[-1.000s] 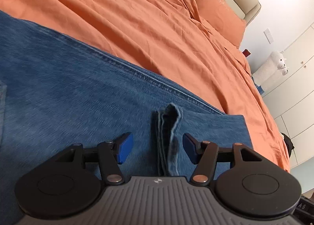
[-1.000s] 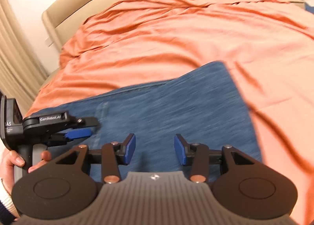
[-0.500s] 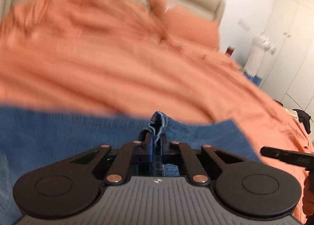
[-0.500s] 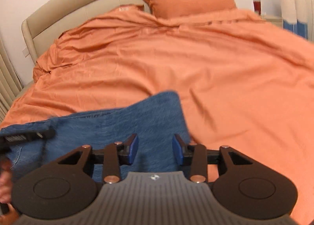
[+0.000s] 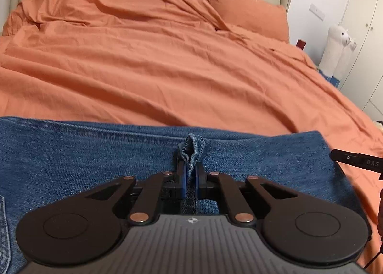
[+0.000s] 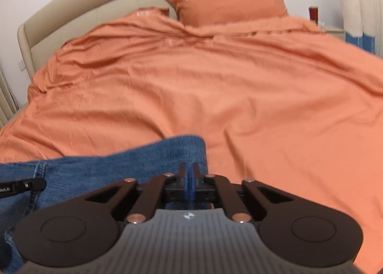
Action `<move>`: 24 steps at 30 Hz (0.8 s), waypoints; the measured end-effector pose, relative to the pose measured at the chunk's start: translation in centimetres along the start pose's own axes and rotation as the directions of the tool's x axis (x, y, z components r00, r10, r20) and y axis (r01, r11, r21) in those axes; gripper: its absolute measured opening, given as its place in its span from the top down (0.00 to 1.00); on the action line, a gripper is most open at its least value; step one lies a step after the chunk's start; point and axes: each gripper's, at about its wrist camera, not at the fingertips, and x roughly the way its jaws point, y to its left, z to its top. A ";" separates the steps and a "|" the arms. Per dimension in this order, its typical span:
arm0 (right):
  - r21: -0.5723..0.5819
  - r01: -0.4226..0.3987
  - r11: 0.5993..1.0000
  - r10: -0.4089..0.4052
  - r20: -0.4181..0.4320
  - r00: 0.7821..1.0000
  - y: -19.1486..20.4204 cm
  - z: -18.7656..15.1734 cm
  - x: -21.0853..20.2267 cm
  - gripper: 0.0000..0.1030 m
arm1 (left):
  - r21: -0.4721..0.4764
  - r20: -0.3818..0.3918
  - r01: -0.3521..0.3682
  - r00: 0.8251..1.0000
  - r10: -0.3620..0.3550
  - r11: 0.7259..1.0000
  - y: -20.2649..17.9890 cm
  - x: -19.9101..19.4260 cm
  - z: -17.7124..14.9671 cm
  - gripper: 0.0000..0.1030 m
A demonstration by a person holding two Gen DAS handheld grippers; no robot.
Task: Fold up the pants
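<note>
With both grippers down at the near edge of the jeans (image 5: 239, 154), I read this as the moment just before a lift. My left gripper (image 5: 189, 174) is clamped on a bunched pinch of denim that stands up between its blue pads (image 5: 183, 178). My right gripper (image 6: 189, 179) has just been closing, and its jaws now meet; a thin sliver of blue sits between them, but I can't tell from the right wrist view whether that is denim or only the pads themselves, so I won't claim a hold there.

The jeans lie flat on the orange duvet (image 5: 167, 70), their long axis running across my view from left to right, near the foot of the bed. The right gripper sits at the end of the denim, where the cloth stops and the duvet begins; the left gripper is further in along the same near edge, and each tool shows at the margin of the other's view. My guess is that the coming fold carries this near edge away from me, toward the pillow (image 5: 244, 8), so both hands must rise level together.
</note>
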 end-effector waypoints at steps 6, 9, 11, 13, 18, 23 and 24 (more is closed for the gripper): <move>-0.010 0.022 1.000 -0.022 -0.079 0.997 -0.5 -1.2 2.9 1.00 | 0.001 -0.021 0.008 1.000 -0.008 1.000 0.5 0.7 -0.5 0.92; -0.024 0.033 0.999 -0.035 -0.072 0.997 -0.2 -1.4 2.9 1.00 | 0.017 -0.023 -0.008 1.000 0.008 1.000 0.5 0.5 -0.3 0.81; -0.024 0.038 0.999 -0.040 -0.060 0.997 -0.1 -1.3 2.4 1.00 | 0.023 -0.013 -0.027 1.000 0.028 0.999 0.4 -0.3 -0.4 0.74; -0.008 0.035 0.999 -0.036 -0.053 0.998 0.1 -1.0 1.2 1.00 | 0.018 -0.008 -0.045 0.999 0.046 0.999 0.5 -1.5 -0.5 0.74; -0.047 0.017 0.999 -0.019 -0.036 0.999 1.8 -0.9 -3.8 1.00 | 0.029 0.006 -0.045 0.999 0.045 0.999 -0.6 -5.6 -0.7 0.74; -0.085 0.015 0.996 -0.024 -0.104 0.994 2.8 -2.8 -7.5 0.99 | 0.067 -0.050 -0.066 0.996 0.070 0.996 -2.9 -7.6 -1.9 0.73; -0.088 0.022 0.996 -0.032 -0.119 0.992 3.0 -3.4 -8.0 0.99 | 0.072 -0.066 -0.075 0.995 0.080 0.995 -3.3 -7.6 -2.2 0.73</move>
